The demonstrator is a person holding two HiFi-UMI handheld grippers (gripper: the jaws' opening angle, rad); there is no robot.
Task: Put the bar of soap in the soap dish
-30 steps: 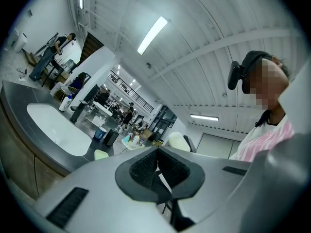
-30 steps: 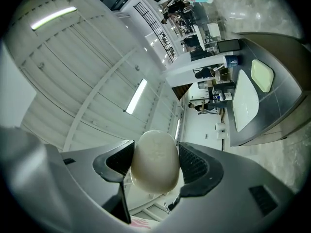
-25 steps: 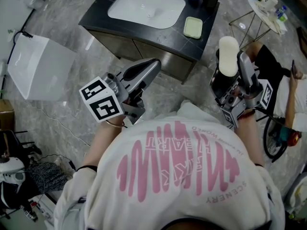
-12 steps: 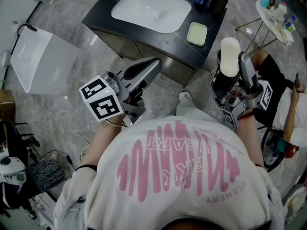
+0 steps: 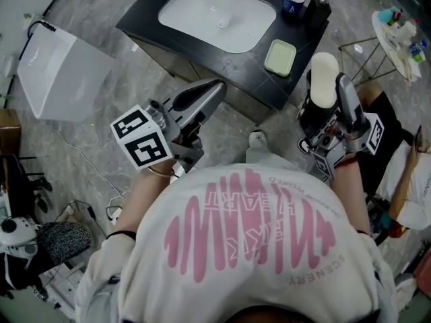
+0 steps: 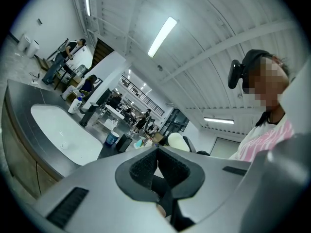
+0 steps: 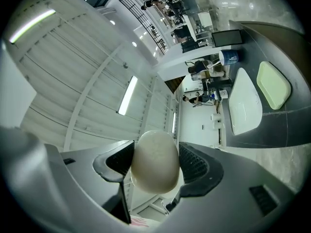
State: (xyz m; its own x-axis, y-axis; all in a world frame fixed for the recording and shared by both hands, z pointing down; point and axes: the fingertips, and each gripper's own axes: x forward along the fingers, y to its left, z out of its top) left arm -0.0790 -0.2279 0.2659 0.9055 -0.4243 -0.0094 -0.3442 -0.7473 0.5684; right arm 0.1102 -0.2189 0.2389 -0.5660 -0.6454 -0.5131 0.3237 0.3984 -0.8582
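My right gripper (image 5: 324,89) is shut on the cream oval bar of soap (image 5: 323,79), held up in the air in front of the dark vanity counter (image 5: 141,20); in the right gripper view the bar of soap (image 7: 155,162) sits squeezed between both pads. The pale green soap dish (image 5: 280,57) lies empty on the counter's right part, up and left of the soap; it shows too as the soap dish (image 7: 273,85). My left gripper (image 5: 210,91) is shut with nothing in it, pointing toward the counter's front edge; its pads (image 6: 146,166) meet.
A white basin (image 5: 219,15) is set into the counter. Behind the dish stand a blue cup (image 5: 293,1) and a dark dispenser (image 5: 318,9). A white box (image 5: 60,73) stands on the floor at left, a wire-legged side table (image 5: 397,36) at right. A seated person (image 5: 411,167) is at far right.
The whole view has shifted: the counter and dish have slid right and slightly down in the head view. Both grippers keep their places and holds.
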